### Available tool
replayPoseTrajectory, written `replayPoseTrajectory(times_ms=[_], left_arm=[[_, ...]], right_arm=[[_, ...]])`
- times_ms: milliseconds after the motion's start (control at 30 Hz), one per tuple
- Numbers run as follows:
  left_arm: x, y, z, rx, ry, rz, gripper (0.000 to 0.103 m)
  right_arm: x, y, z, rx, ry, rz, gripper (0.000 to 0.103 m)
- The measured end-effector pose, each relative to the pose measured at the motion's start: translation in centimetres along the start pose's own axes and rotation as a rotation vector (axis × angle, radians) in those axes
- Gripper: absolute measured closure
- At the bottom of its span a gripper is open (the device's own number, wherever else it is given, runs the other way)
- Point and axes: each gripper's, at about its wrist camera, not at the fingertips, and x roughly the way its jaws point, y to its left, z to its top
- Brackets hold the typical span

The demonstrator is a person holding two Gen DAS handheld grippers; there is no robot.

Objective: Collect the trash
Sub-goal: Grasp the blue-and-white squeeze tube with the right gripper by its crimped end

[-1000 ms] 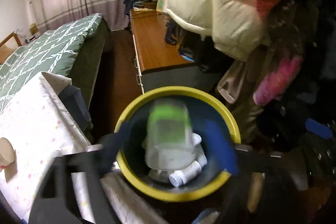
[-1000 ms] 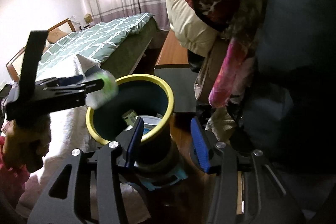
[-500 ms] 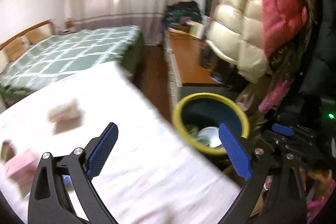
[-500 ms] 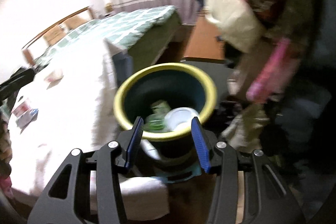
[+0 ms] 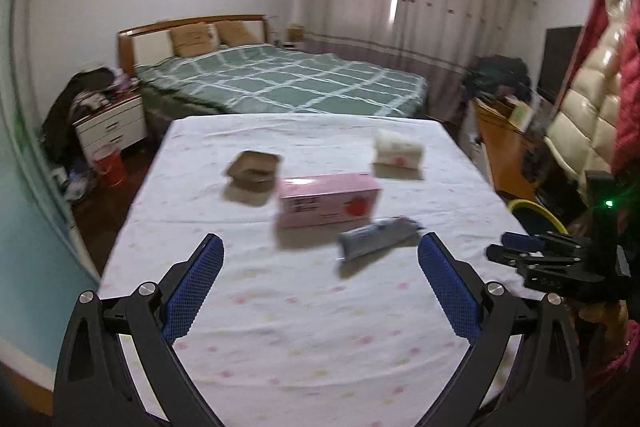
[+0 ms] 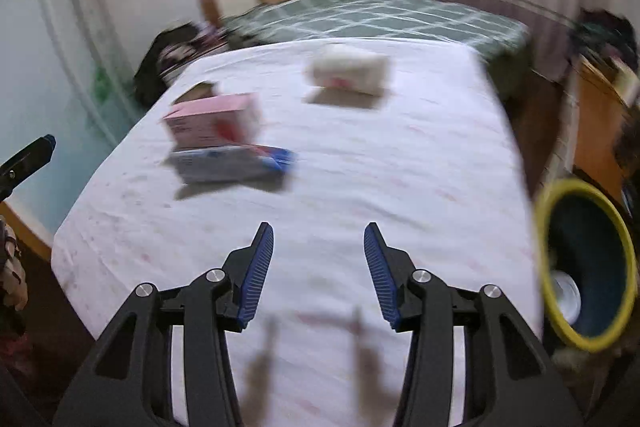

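On the white-clothed table (image 5: 304,315) lie a pink box (image 5: 328,201), a grey-blue packet (image 5: 376,239), a brown paper tray (image 5: 254,169) and a white tissue pack (image 5: 398,153). My left gripper (image 5: 320,275) is open and empty above the table's near part. My right gripper (image 6: 318,267) is open and empty over the table (image 6: 400,187); it also shows in the left wrist view (image 5: 532,247). The pink box (image 6: 212,119), packet (image 6: 232,163) and tissue pack (image 6: 348,71) lie ahead of it. The yellow-rimmed bin (image 6: 584,263) stands right of the table with trash inside.
A green checked bed (image 5: 280,83) stands beyond the table. A white nightstand (image 5: 110,123) and a red bucket (image 5: 110,165) are at the left. A wooden dresser (image 5: 504,143) and hanging jackets (image 5: 592,99) are at the right.
The bottle held by my left gripper dropped into the bin. Both grippers have swung left from the bin to face the table. The left gripper has opened wide.
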Motion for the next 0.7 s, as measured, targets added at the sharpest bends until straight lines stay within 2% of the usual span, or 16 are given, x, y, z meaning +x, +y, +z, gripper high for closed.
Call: replayPoseTrajectory(times_ms=[167, 233, 300, 367, 633, 700], left_arm=[[-0.2, 2.3, -0.6, -0.017, -0.001, -0.015, 0.007], [-0.2, 2.0, -0.7, -0.008, 0.0, -0.024, 0.007], [0.2, 1.5, -0.8, -0.009, 0.0, -0.032, 0.007], [0.3, 1.6, -0.8, -0.019, 0.003, -0.041, 0.007], [0.3, 1.9, -0.5, -0.038, -0.001, -0.042, 0.007], [-0.1, 1.9, -0.4, -0.037, -0.012, -0.04, 0.007]], right_arm=[[3.4, 4.6, 2.6, -0.135, 0.009, -0.001, 0.057], [4.5, 5.4, 3.5, -0.203, 0.016, -0.005, 0.049], [5.2, 5.7, 4.7, -0.28, 0.022, 0.006, 0.038], [6.2, 6.0, 5.8, -0.348, 0.039, 0.015, 0.037], [10.6, 5.1, 8.8, -0.392, 0.208, 0.253, 0.035], [11.1, 5.2, 8.8, -0.399, 0.245, 0.273, 0.035]])
